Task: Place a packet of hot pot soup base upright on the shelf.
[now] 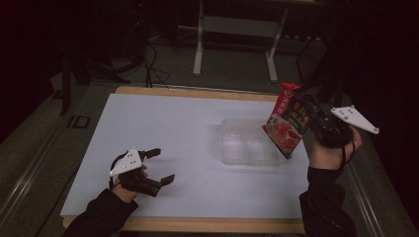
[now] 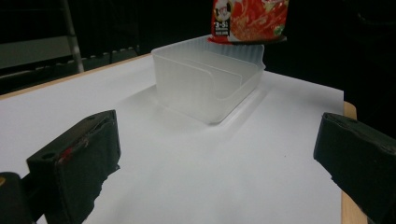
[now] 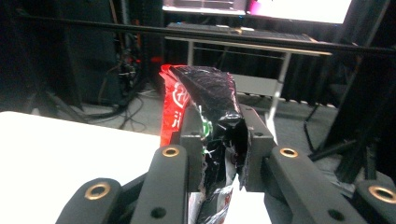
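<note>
A red snack packet (image 1: pixel 286 123) with food pictures hangs above the right end of a clear plastic box (image 1: pixel 247 141). My right gripper (image 1: pixel 309 106) is shut on the packet's edge and holds it off the table. In the right gripper view the crumpled packet (image 3: pixel 205 102) is pinched between the jaws. My left gripper (image 1: pixel 160 165) rests open near the table's front left, nothing between its fingers. Looking from the left gripper, the box (image 2: pixel 205 81) stands ahead, with the packet's lower end (image 2: pixel 247 21) just above its far rim.
A white sheet (image 1: pixel 163 128) covers the wooden table (image 1: pixel 197 93). Behind the table stand a desk frame (image 1: pixel 237 34) and floor cables (image 1: pixel 148 64). The room around is dark.
</note>
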Available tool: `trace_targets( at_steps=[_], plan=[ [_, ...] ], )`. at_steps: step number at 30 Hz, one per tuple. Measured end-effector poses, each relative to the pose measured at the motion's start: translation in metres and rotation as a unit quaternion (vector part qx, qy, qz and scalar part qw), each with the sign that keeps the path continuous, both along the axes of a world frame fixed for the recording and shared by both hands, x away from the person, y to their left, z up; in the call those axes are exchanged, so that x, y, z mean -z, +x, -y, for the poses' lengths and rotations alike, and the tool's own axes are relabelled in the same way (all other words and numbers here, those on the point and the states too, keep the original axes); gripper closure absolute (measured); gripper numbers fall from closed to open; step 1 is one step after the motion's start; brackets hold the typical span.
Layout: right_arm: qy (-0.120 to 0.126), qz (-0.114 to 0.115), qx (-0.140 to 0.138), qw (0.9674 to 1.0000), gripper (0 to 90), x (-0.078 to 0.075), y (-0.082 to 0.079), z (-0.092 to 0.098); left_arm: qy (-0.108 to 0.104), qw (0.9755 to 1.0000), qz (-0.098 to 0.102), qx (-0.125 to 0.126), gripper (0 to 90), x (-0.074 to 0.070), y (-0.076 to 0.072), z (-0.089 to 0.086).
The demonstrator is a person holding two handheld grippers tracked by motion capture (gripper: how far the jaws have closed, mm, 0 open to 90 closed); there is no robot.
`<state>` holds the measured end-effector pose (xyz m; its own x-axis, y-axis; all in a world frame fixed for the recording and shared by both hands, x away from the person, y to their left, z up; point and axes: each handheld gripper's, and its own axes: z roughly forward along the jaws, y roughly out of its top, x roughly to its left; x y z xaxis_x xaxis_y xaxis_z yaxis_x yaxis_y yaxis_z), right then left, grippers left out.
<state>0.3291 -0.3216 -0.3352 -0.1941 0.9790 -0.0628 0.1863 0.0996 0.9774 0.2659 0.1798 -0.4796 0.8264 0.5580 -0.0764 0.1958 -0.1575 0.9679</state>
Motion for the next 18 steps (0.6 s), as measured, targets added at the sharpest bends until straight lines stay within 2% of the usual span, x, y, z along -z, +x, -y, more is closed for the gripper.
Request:
trace_targets(
  at_steps=[11,18],
  plan=[
    [-0.014,-0.017,0.039,0.999,75.9,0.016,0.014,0.009,-0.003,1.0,-0.002,0.009,1.1,0.001,0.0,0.001],
    [-0.008,-0.028,0.038,0.9989,75.8,0.023,0.023,0.003,-0.002,0.9999,-0.003,0.012,1.1,0.002,0.0,0.002]
  ],
)
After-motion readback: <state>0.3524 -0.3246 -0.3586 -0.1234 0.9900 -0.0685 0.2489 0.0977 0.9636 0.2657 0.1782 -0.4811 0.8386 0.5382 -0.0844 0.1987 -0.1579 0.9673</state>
